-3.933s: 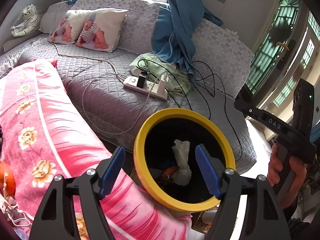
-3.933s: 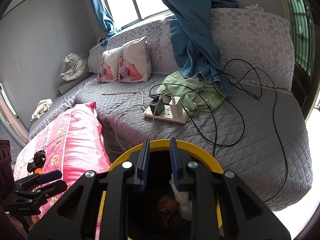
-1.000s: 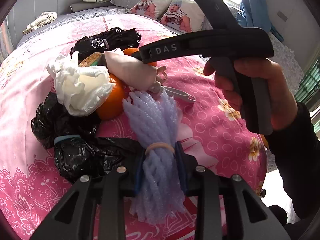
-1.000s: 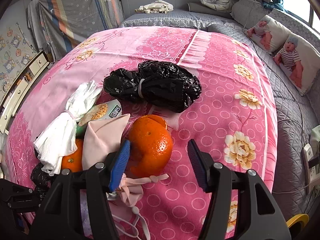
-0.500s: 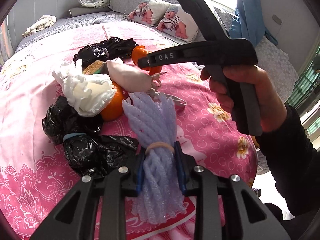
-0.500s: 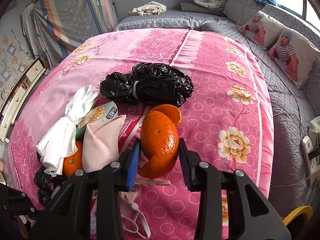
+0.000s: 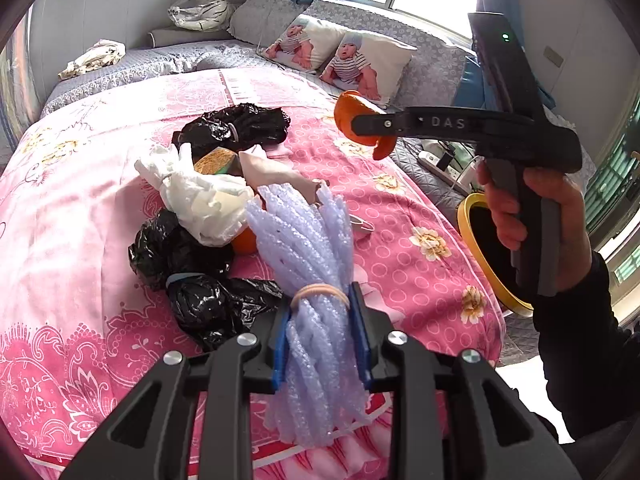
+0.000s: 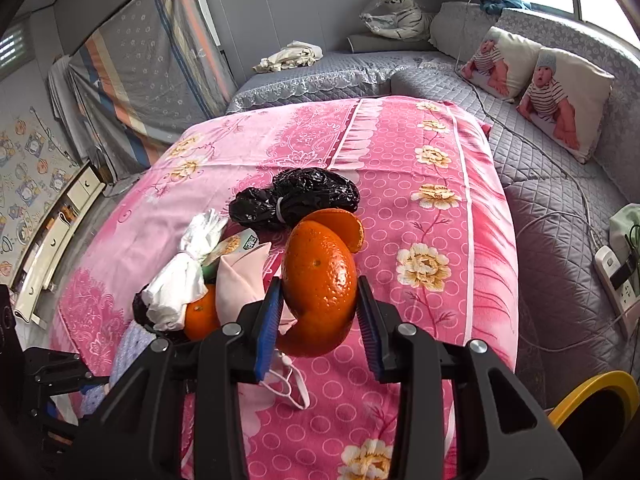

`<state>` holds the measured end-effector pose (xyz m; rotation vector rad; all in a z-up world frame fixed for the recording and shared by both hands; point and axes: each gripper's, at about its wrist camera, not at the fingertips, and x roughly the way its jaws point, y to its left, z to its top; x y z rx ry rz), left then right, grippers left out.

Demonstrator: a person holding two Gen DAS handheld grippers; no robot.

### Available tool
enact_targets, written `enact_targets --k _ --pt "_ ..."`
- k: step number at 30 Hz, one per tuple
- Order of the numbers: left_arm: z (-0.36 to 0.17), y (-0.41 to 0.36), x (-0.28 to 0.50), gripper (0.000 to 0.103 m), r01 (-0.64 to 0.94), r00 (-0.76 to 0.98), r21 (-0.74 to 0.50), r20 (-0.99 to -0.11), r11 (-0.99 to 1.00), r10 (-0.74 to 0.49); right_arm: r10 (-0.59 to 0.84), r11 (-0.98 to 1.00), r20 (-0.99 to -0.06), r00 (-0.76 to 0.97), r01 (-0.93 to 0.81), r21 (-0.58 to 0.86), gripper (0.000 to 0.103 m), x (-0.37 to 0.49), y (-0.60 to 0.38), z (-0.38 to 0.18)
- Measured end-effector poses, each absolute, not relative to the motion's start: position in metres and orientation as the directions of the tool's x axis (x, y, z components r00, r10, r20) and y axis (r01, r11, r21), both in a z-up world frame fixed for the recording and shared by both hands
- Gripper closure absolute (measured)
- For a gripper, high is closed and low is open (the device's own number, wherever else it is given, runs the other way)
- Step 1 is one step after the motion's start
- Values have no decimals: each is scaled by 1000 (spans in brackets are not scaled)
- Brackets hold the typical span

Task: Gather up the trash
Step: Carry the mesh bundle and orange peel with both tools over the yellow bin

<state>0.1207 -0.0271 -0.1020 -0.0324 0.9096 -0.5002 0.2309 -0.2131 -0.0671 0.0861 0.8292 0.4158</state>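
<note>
My left gripper (image 7: 320, 336) is shut on a bundle of pale purple foam netting (image 7: 308, 264) tied with a rubber band, held over the pink blanket (image 7: 80, 220). My right gripper (image 8: 320, 316) is shut on a curled orange peel (image 8: 320, 280) and holds it above the blanket; it also shows in the left wrist view (image 7: 356, 120). More trash lies on the blanket: black bags (image 7: 236, 124) (image 7: 200, 280), a white bag (image 7: 200, 196), a pink cloth (image 8: 240, 276), an orange (image 8: 200, 316) and a face mask (image 8: 288, 380). The yellow-rimmed bin (image 7: 480, 240) stands beyond the blanket's right edge.
A grey quilted sofa (image 8: 560, 208) with two baby-print pillows (image 8: 560, 96) lies behind and to the right. A power strip with cables (image 8: 616, 276) rests on it. A stuffed tiger (image 8: 396, 8) sits at the far corner.
Both grippers left the bin and came over the trash pile. The right gripper closed on the orange peel and lifted it. The left gripper lifted the foam netting bundle slightly.
</note>
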Motion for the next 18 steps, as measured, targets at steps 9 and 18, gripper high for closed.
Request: enact_targets --k 9,18 --pt "-90 -44 123 78 442 505 -216 -742 870 -441 404 913 -676 616 -311 263 69 197 -237 -53" --pt "-83 -75 130 78 495 480 -206 -745 844 -463 386 923 -659 646 -260 285 69 182 -274 -50"
